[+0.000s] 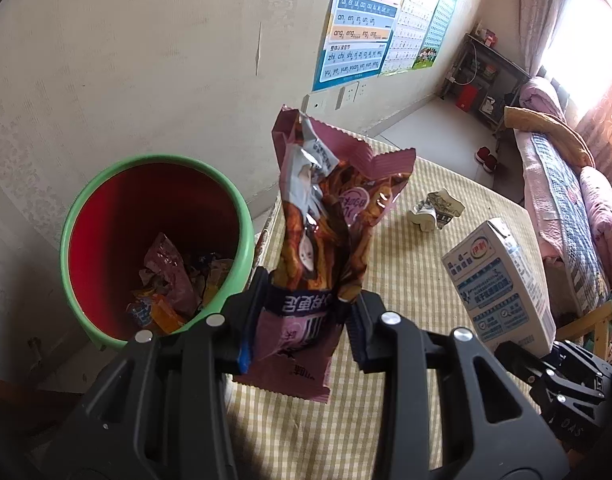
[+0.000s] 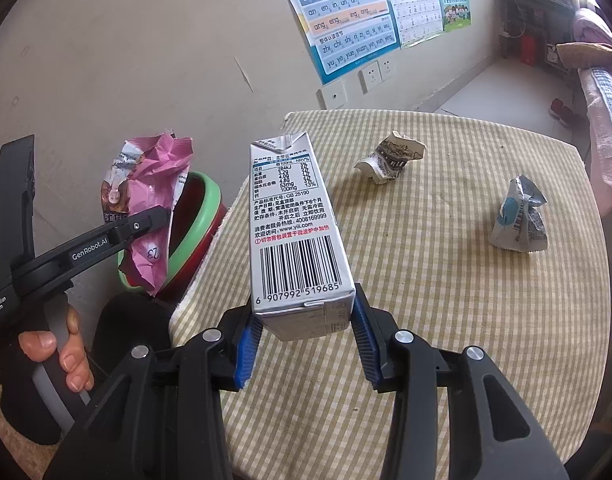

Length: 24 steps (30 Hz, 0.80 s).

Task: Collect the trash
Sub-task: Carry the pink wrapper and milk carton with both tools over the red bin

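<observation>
**Wrapper and carton lifted as table trash goes to the bin**

A crinkled pink-and-brown snack wrapper (image 1: 326, 216) stands upright, pinched near its lower end, just beside a red bin (image 1: 106, 216) with a green rim; the bin sits off the table's edge and already contains crumpled wrappers. A white-and-blue milk carton (image 2: 298, 236), barcode side up, is clamped at its base and tilted above the checked tablecloth. A crumpled printed paper scrap (image 2: 392, 156) lies on the cloth further back, and a squashed silver-blue packet (image 2: 518, 216) sits well apart to its right.
</observation>
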Available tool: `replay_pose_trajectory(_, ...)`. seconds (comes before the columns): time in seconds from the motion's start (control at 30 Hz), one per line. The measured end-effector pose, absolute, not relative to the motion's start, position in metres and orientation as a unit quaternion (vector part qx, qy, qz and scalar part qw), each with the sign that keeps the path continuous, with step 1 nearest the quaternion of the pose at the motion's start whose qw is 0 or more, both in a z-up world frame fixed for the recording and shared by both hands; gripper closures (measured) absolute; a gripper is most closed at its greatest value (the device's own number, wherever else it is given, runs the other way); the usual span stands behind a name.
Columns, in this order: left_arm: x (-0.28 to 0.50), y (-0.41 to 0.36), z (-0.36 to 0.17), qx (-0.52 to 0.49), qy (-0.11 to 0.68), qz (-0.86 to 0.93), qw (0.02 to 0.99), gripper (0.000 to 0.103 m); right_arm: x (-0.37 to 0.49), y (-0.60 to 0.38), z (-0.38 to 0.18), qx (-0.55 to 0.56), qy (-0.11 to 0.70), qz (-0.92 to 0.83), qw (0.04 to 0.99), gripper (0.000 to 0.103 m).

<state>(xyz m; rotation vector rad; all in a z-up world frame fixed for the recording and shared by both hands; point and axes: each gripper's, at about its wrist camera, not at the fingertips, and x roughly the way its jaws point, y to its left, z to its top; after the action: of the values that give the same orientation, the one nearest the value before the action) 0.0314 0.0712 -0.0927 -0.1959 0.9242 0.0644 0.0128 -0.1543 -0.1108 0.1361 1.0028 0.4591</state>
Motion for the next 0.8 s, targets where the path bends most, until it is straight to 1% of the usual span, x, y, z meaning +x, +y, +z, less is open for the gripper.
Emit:
replay_pose_trajectory(0.27,0.029,0.091,-0.086,-0.102,0.434,0.056,0.893,0.068,0.018,-0.138,-0.104,0.066,0.47,0.24,0.847,0.062)
replay_pose_trajectory(0.8,0.023,0.121,-0.087,-0.12,0.427,0.084,0.892,0.068,0.02,-0.097,-0.098,0.033,0.466,0.274,0.841,0.062)
